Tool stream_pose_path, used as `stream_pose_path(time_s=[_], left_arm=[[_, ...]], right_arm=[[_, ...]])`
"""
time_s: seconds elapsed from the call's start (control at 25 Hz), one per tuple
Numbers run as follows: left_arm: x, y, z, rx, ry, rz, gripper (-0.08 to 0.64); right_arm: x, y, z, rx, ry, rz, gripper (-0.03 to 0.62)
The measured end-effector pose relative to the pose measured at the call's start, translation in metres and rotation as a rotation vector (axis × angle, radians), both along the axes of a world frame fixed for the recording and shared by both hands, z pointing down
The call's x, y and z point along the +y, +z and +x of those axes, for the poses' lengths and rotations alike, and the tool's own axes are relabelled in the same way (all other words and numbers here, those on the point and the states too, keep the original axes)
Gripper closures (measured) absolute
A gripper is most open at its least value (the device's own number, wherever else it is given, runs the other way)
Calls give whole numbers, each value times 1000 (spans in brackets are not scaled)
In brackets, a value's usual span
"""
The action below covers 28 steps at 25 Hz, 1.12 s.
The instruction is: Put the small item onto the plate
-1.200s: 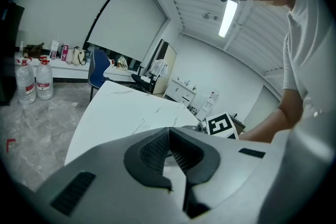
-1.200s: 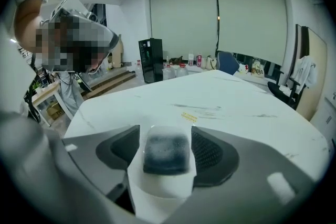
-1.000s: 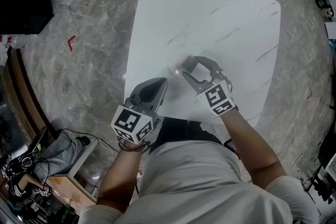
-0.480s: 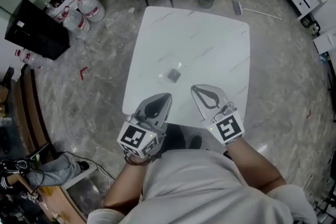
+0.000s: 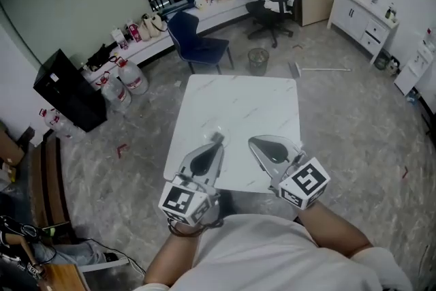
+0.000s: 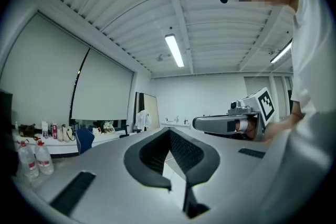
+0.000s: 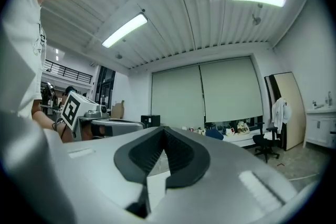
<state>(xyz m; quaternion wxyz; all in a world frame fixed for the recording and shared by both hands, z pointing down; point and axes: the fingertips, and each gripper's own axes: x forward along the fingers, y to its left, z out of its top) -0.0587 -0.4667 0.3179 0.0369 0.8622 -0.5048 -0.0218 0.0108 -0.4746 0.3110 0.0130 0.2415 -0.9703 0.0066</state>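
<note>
From the head view I look down on a white marble table (image 5: pixel 238 105) from well above. My left gripper (image 5: pixel 216 140) and right gripper (image 5: pixel 251 142) are held side by side over its near edge. Both are shut with nothing between the jaws. A faint glassy glint and a small dark spot (image 5: pixel 217 133) sit right at the left gripper's tip; I cannot tell the plate and the small item apart there. The left gripper view shows shut jaws (image 6: pixel 169 131) and the right gripper (image 6: pixel 231 123) beside them. The right gripper view shows shut jaws (image 7: pixel 164 129) aimed level into the room.
A blue chair (image 5: pixel 197 37), a black office chair (image 5: pixel 269 10) and a waste bin (image 5: pixel 257 59) stand beyond the table's far edge. A black cabinet (image 5: pixel 68 88) and water bottles (image 5: pixel 129 78) are at the left, white cupboards (image 5: pixel 361 17) at the right.
The right gripper was open at the clear plate with the small item; it has shut and drawn back to the near edge, empty. The head view has risen and pulled far back.
</note>
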Motion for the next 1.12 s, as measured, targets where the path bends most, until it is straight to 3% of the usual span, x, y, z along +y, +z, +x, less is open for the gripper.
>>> stream_pose_path(time_s=[0.16,0.36,0.56,1.12], left_arm=[[17,-26,15,-22,-14,42,555],[29,-35,29,-15,-19,37,555],[30,-30,34,3,-20,12,555],[30,-20,38,-2,-31,-2,555]], right_arm=[[21,-18,15,-3,5,29,591],[36,-28,24,-9,-3,51,591],[40,-35,30,6,9,108,591],[35,-34,38,25,19,151,591]])
